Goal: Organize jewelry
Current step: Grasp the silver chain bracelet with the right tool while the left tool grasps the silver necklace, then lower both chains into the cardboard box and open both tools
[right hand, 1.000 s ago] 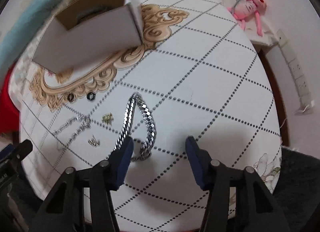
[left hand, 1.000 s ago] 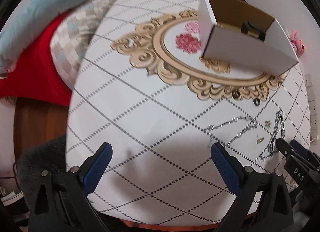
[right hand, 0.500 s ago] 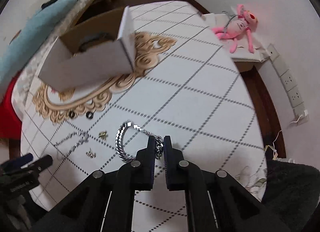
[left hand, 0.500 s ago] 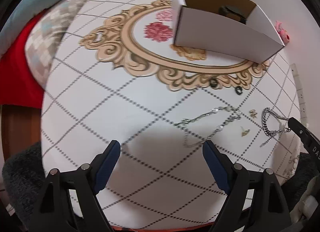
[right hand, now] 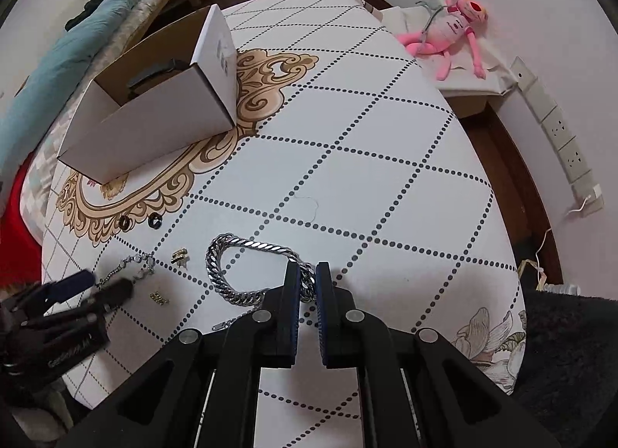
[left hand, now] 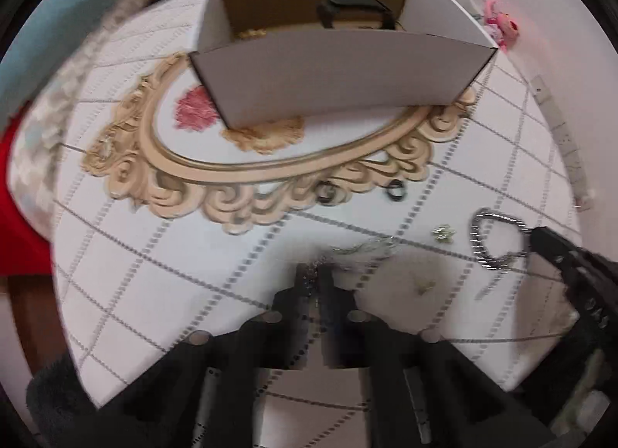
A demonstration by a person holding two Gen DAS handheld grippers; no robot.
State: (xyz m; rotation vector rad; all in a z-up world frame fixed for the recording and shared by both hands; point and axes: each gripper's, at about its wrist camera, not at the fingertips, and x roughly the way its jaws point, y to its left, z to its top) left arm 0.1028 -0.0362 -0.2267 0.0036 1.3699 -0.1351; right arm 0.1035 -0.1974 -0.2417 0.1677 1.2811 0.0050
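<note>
My right gripper (right hand: 307,274) is shut on a thick silver chain bracelet (right hand: 231,251), whose loop lies on the white tablecloth; it also shows in the left wrist view (left hand: 483,243). My left gripper (left hand: 313,278) is shut on a thin silver chain (left hand: 363,249); the right wrist view shows this chain (right hand: 131,266) beside the left gripper (right hand: 100,285). Small gold earrings (right hand: 179,254) (right hand: 158,297) and two dark rings (right hand: 154,220) (right hand: 124,222) lie between. An open white cardboard box (left hand: 340,65) with a dark object inside stands beyond.
The table (right hand: 347,138) has a dotted diamond cloth with a gold ornamental oval (left hand: 270,166). A pink plush toy (right hand: 452,30) lies on a side surface at the far right. Bedding (right hand: 96,22) lies behind the box. Wall sockets (right hand: 560,138) are on the right.
My left gripper moved forward and right and shut on the thin chain. My right gripper shut on the thick bracelet and drew it up and back.
</note>
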